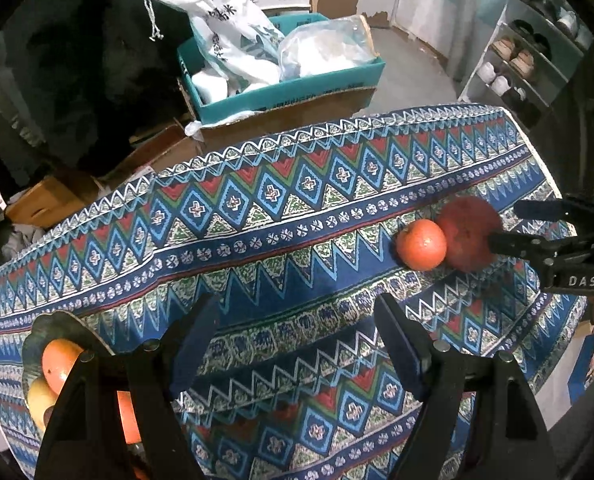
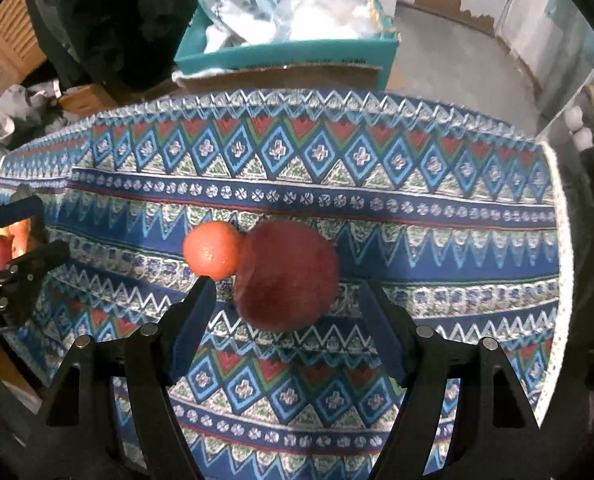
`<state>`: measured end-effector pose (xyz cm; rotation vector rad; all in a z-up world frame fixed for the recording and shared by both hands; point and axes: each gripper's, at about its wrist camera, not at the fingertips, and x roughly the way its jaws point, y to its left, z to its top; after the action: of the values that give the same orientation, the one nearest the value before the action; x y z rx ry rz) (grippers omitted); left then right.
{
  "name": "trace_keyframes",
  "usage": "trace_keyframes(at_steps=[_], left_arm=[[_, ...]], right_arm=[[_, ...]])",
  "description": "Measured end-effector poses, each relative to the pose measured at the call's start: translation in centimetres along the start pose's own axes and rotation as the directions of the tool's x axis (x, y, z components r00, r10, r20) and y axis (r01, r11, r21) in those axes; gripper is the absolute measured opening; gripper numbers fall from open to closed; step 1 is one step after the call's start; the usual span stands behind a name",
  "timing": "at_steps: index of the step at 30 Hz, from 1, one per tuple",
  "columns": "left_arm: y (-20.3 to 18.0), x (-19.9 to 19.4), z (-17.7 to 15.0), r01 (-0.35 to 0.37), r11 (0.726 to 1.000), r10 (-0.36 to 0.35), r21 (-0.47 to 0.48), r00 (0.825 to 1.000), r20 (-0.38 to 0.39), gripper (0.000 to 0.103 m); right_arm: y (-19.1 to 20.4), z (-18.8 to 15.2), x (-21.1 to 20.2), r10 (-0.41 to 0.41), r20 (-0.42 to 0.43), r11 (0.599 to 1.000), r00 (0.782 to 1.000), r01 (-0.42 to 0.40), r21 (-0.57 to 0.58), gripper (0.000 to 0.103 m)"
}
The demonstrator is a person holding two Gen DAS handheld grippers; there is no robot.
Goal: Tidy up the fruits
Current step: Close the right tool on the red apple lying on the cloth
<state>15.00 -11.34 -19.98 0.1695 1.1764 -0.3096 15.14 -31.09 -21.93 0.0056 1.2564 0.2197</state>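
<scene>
Guessing the big red fruit, touching the orange on the desk, is firm, heavy-ish and rolly, so the empty, spread right tool should pinch its widest middle.

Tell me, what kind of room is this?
Probably a lived-in home storage or entry room: a shoe rack by the wall, a teal cardboard box stuffed with bags, and a table under a patterned tablecloth.
</scene>
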Motion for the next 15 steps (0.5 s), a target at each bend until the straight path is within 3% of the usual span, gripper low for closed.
trace_keyframes(at_steps=[8, 15], left_arm=[[0.0, 1.6, 0.8, 0.027, 1.0, -0.028, -0.013, 1.0, -0.01, 0.081], [-0.8, 2.6, 1.5, 0.056, 0.998, -0.056, -0.013, 0.998, -0.027, 0.081]], right_arm=[[-0.4, 0.5, 3.1, 0.027, -0.04, 1.0, 0.999, -0.026, 0.014, 0.074], [-1.4, 1.0, 5.2, 0.106, -0.064, 0.992, 0.992, -0.101, 0.072, 0.074]])
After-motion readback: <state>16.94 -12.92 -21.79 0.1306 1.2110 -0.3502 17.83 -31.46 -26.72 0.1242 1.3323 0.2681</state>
